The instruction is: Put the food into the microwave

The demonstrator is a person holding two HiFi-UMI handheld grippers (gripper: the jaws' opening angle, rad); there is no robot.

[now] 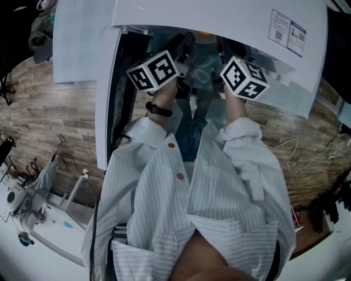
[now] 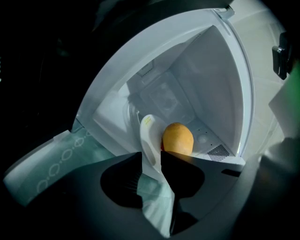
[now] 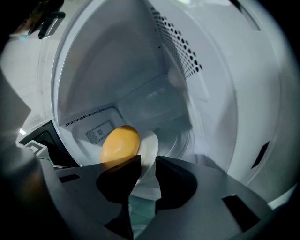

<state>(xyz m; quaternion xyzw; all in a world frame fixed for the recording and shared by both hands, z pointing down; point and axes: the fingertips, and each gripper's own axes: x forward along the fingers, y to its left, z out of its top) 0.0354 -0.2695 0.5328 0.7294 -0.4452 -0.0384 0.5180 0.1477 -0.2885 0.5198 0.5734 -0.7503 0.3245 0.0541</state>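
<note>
A round orange food item (image 2: 178, 138) lies on a white plate (image 2: 149, 136) inside the white microwave (image 1: 219, 16), whose cavity (image 2: 206, 84) fills both gripper views. The left gripper (image 2: 151, 155) has the plate's rim between its jaws, which look slightly apart from it. From the other side, the right gripper (image 3: 148, 160) straddles the opposite rim of the plate (image 3: 150, 143), with the food (image 3: 120, 144) just left of it; its jaws also look loose. In the head view both marker cubes (image 1: 153, 70) (image 1: 244, 78) are at the microwave's mouth, and the fingertips are hidden inside.
The microwave door (image 1: 107, 99) stands open at the left, its patterned glass (image 2: 47, 159) beside the left gripper. Vent holes (image 3: 180, 51) dot one cavity wall. A thin cable (image 1: 290, 153) lies on the wooden floor (image 1: 60, 126), and a white machine (image 1: 22, 203) stands at the lower left.
</note>
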